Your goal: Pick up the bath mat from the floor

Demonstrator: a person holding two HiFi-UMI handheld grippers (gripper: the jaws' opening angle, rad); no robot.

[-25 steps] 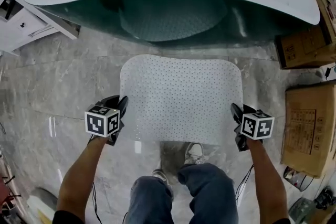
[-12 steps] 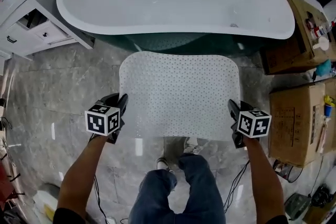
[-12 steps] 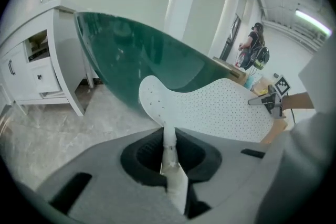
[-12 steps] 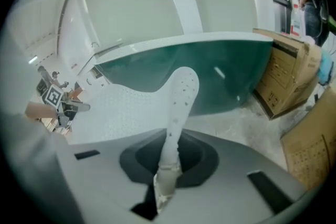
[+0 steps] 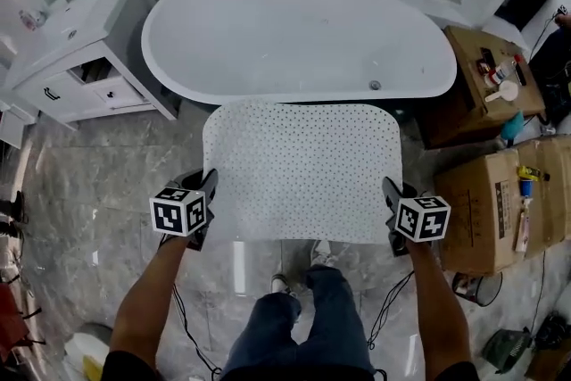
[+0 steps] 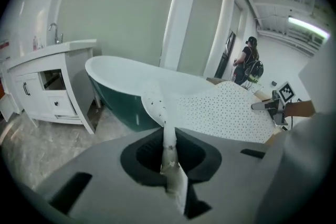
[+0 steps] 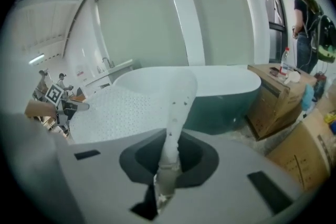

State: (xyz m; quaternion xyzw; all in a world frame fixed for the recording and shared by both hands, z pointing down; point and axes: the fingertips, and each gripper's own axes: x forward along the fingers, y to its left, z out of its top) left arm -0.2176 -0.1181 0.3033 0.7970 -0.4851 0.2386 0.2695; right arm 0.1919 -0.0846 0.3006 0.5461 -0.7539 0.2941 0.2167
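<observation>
Your left tongs (image 5: pixel 205 192) and right tongs (image 5: pixel 391 196) are each clamped on a side edge of the white, hole-dotted, rubbery bath mat (image 5: pixel 303 165), spread above the grey marble floor (image 5: pixel 89 183). It looks light, floppy, perhaps slick: pinch well inside each edge.

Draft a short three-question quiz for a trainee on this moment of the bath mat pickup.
1. True or false: the bath mat lies flat on the floor.
2. The left gripper has its jaws: A apart and empty; B shut on the mat's edge; C shut on a cable.
3. Fill in: beyond the mat's far edge stands a white ____.
Key: 1 false, it is lifted off the floor; 2 B; 3 bathtub.
</observation>
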